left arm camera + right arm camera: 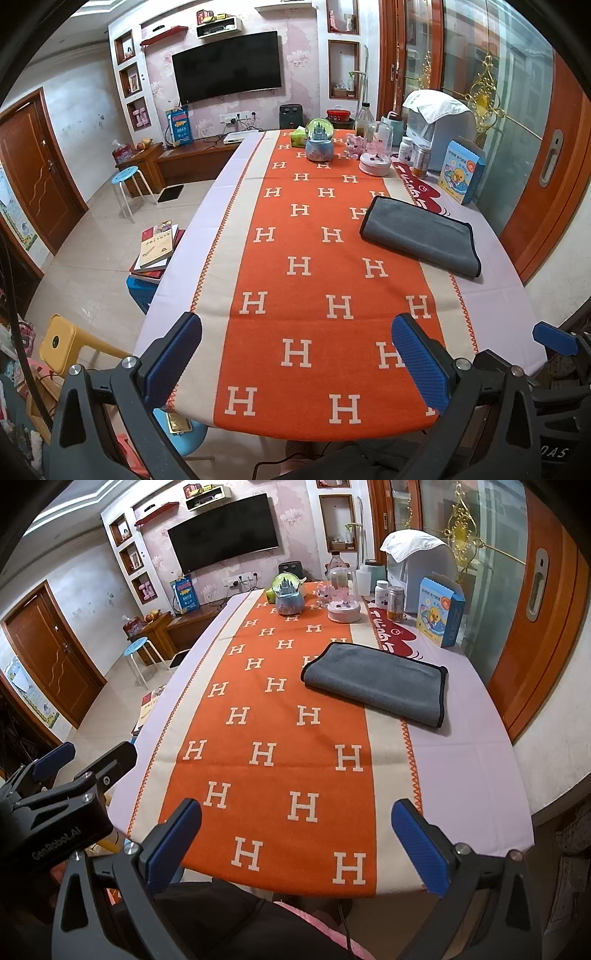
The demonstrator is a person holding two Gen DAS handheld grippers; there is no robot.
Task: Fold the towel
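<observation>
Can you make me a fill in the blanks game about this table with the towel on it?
1. The folded towel is the colour ____.
2. The orange cloth is covered in the white letter ____.
3. The left gripper and the right gripper both have their jaws ____, holding nothing.
4. The snow globe stands at the ____ end of the table from the grippers.

Missing words: grey; H; open; far

White letter "H" marks repeat in rows across the orange runner (280,738) spread ahead of the tongs on the worktop. "GenRobot.AI" is printed on the body of the left tongs (55,843), seen from the right wrist camera.
</observation>
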